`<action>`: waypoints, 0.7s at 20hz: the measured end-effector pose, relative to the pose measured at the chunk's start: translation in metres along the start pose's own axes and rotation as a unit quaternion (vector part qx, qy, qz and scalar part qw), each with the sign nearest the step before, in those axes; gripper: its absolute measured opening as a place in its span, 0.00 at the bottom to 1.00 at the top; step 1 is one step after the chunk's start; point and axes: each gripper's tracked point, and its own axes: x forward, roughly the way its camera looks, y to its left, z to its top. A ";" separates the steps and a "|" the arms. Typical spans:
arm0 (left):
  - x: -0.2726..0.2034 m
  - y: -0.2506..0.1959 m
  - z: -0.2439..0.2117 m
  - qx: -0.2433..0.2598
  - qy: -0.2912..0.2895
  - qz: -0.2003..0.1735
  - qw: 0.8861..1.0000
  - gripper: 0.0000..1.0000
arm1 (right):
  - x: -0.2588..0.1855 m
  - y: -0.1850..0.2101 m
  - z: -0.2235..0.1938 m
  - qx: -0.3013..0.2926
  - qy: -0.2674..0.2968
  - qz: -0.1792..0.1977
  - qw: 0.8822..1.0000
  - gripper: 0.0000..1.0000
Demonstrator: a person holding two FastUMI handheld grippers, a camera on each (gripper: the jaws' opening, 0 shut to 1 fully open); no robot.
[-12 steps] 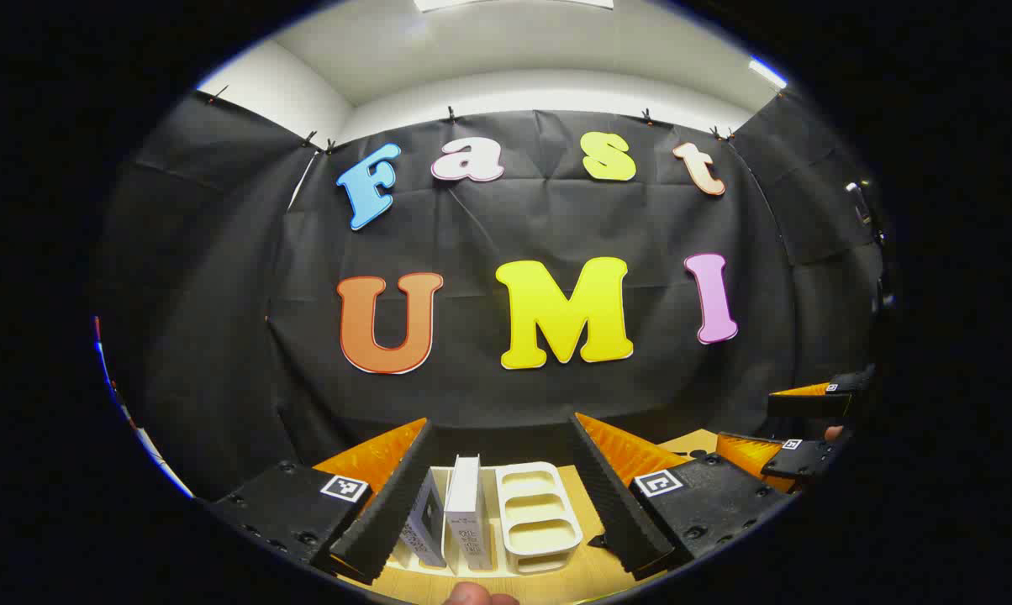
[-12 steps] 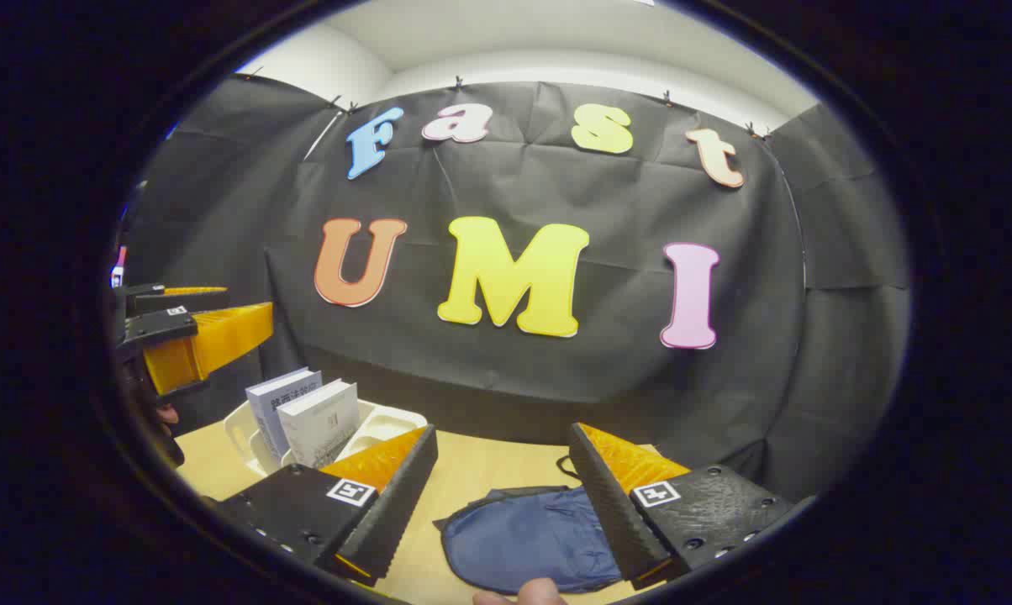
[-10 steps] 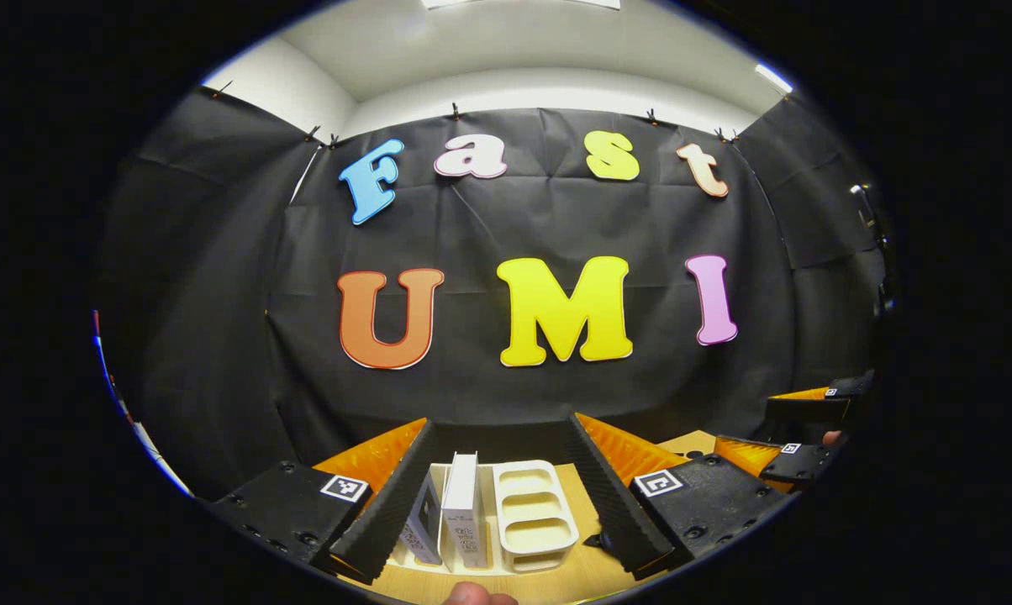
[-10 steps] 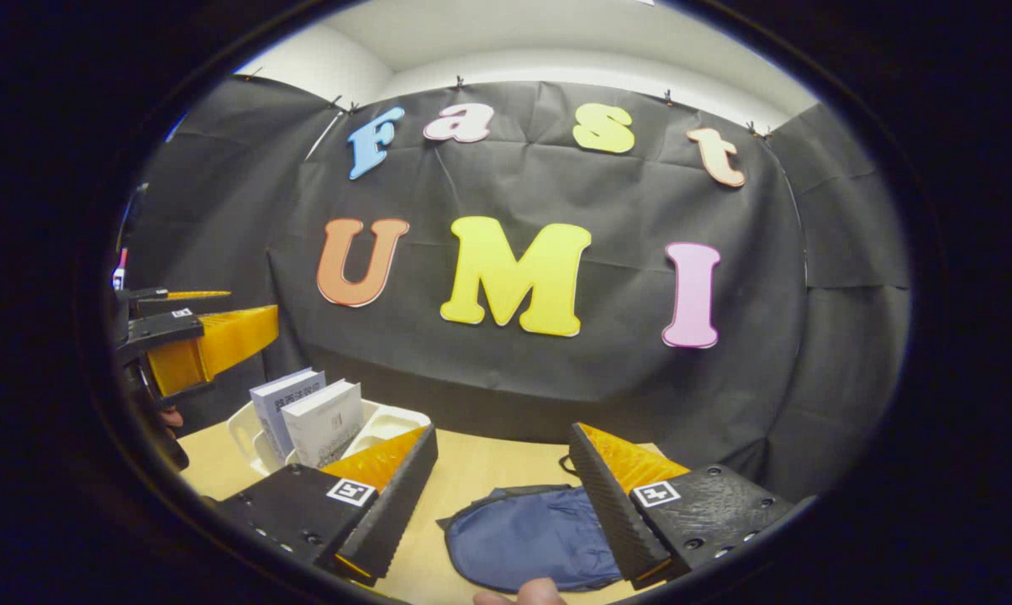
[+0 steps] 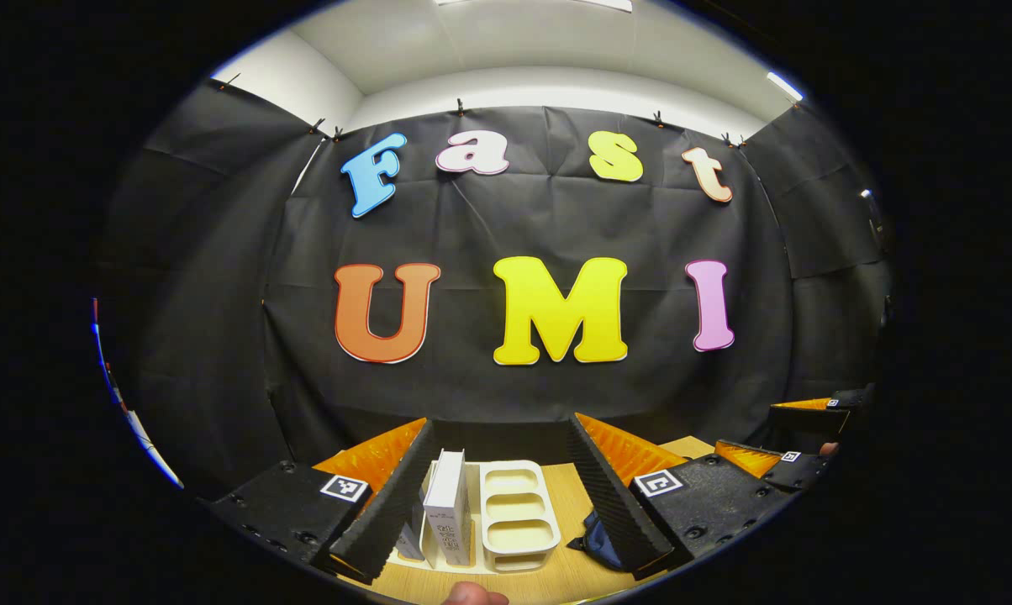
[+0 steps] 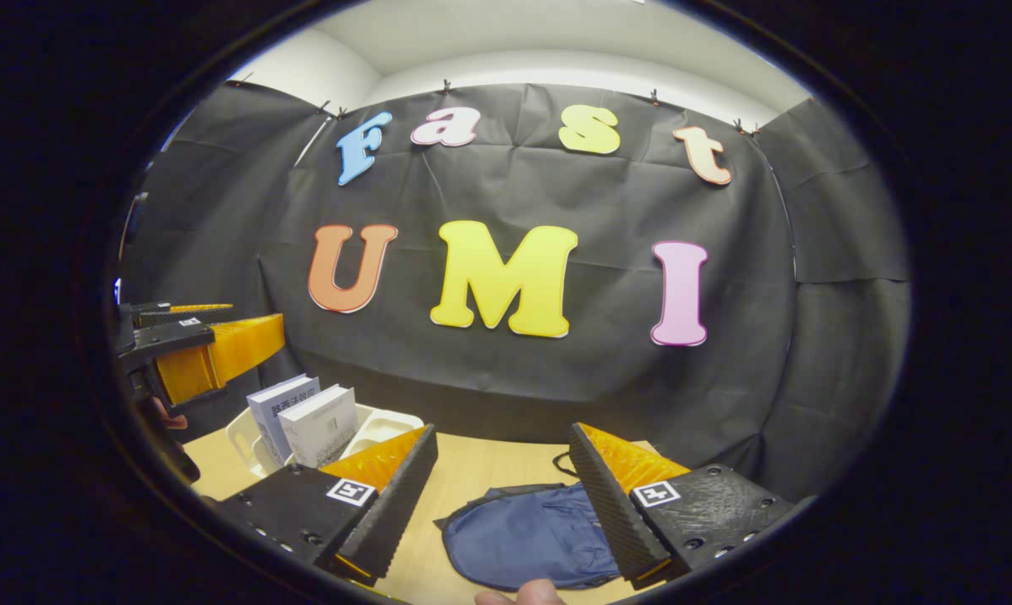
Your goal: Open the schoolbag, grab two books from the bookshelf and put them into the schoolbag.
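Note:
A dark blue schoolbag (image 6: pixel 527 538) lies flat on the wooden table (image 6: pixel 489 470), just beyond and below my right gripper (image 6: pixel 503 430), which is open and holds nothing. Whether the bag's zip is undone I cannot tell. Two white books (image 6: pixel 308 416) stand upright in a white bookshelf rack (image 6: pixel 384 424) at the left. In the left gripper view my left gripper (image 5: pixel 499 424) hangs open above that rack (image 5: pixel 514 517), with one book (image 5: pixel 447 512) near its left finger. A corner of the bag (image 5: pixel 594 544) peeks out by its right finger.
The black cloth wall rises close behind the table. The left gripper (image 6: pixel 254 319) hovers above the books in the right gripper view; the right gripper (image 5: pixel 750 430) sits at the far right of the left gripper view. A thumb (image 6: pixel 523 595) shows at the bottom edge.
The left gripper has drifted slightly, so the rack sits a little further left between its fingers and the bag's corner has come into sight. Both grippers stay open.

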 end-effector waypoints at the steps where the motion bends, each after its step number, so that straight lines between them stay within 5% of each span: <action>1: 0.000 -0.001 -0.001 -0.001 0.001 0.000 1.000 0.99 | 0.000 0.000 -0.001 -0.001 0.001 0.001 1.000 0.95; 14: -0.002 0.004 -0.010 -0.017 0.023 0.017 0.999 0.99 | 0.001 0.014 -0.022 -0.024 0.035 0.032 0.999 0.95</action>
